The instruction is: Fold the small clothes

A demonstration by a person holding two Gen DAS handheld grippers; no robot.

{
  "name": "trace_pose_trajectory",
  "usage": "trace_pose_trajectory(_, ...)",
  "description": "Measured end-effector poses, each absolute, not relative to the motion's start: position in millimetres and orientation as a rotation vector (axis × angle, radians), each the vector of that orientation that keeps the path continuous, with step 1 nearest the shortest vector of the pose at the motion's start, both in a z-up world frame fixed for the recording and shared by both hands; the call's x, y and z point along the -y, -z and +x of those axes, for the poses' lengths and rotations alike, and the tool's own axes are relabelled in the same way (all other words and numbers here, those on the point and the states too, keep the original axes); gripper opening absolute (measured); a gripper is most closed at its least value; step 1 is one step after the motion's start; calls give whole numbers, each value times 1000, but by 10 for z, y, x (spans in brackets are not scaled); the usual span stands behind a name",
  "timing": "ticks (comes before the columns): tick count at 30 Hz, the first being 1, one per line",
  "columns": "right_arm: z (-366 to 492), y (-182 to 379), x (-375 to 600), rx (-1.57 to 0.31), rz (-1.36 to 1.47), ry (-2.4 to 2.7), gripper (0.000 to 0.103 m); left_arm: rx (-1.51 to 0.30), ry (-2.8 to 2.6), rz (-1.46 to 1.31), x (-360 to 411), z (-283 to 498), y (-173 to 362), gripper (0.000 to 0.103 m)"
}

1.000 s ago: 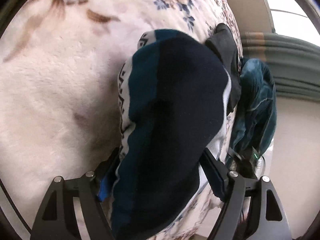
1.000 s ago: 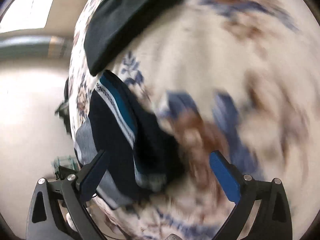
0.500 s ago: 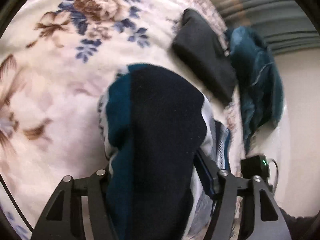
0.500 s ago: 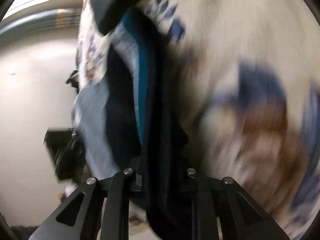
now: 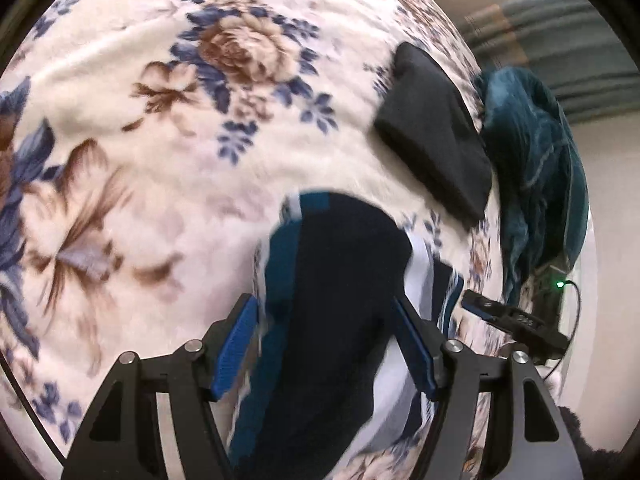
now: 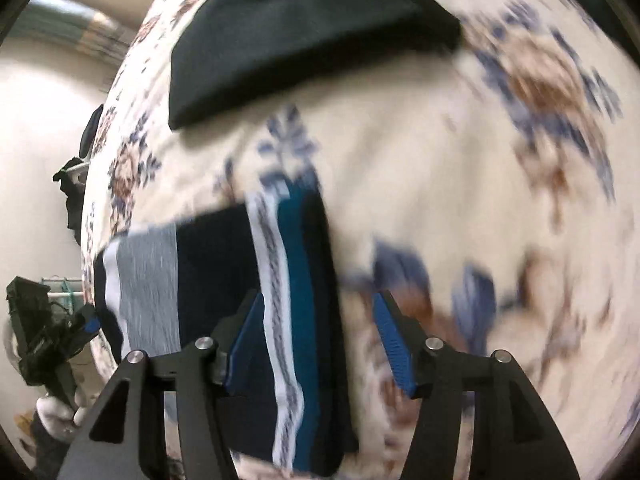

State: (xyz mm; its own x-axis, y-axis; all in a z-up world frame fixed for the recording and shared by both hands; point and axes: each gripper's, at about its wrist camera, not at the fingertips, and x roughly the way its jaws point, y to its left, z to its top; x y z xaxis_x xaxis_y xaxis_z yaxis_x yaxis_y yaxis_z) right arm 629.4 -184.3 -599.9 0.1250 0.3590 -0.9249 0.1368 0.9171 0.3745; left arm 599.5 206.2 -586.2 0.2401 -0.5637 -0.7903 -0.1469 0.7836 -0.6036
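Tongs, right and left, now spread apart, having released the striped garment.

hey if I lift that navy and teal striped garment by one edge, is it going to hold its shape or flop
Probably flop. The garment is soft knit that lies draped in layers on the blanket, so a one-edge lift would likely let the fold fall open. It looks light and thin, so it should slide easily over the plush pile. The right gripper straddles its edge with jaws apart; pinching both layers seems safer.
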Motion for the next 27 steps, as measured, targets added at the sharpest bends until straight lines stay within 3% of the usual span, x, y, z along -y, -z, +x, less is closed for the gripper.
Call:
trace_pose_trajectory(4, 6792, 6175, 1505, -1472, 356, -195, 58, -1312, 309, -732, -2083, 6232, 6049, 65)
trace_pose_trajectory(5, 6866, 6152, 1412, -1445, 343, -196, 35, -1280, 310, -748, -2098, 6264, 6051, 63)
trace_pose_trajectory(6, 6901, 6117, 1336, -1411, 301, -183, 20, -1253, 321, -758, -2102, 6293, 6038, 43)
trace_pose_trajectory(7, 6836, 6067, 1327, -1389, 275, -170, 18, -1238, 331, -756, -2104, 6332, 6024, 29)
trace_pose_trajectory(12, 6531, 5708, 1683, -1295, 299, -54, 14, -1207, 310, -720, -2183, 6423, 5902, 23)
trace_pose_trajectory(16, 6379, 5471, 1996, -1224, 308, 21, 13, -1234, 339, -746, -2257, 6500, 5865, 31)
trace_pose_trajectory(17, 6378, 5398, 1998, -1202, 301, 25, 13, -1253, 350, -759, -2248, 6520, 5898, 37)
trace_pose_trajectory(18, 6353, 5311, 2063, -1188, 294, 20, 13, -1275, 357, -773, -2240, 6529, 5936, 60)
trace_pose_trajectory(19, 6372, 5234, 2041, -1175, 272, 11, 13, -1296, 378, -802, -2224, 6526, 5991, 66)
trace_pose_trajectory(21, 6415, 5142, 2028, -1168, 242, -4, 13, -1327, 416, -841, -2153, 6521, 6102, 66)
trace_pose_trajectory(23, 6477, 5154, 2005, -1184, 236, -11, 13, -1315, 408, -804, -2036, 6510, 6150, 61)
trace_pose_trajectory(24, 6519, 5188, 1974, -1199, 235, -10, 13, -1290, 399, -771, -1983, 6509, 6139, 31)
trace_pose_trajectory(25, 6534, 5203, 1968, -1207, 232, -8, 13, -1278, 393, -745, -1927, 6519, 6129, 21)
trace_pose_trajectory(27, 6557, 5236, 1929, -1216, 225, -4, 13, -1231, 379, -714, -1886, 6522, 6040, 18)
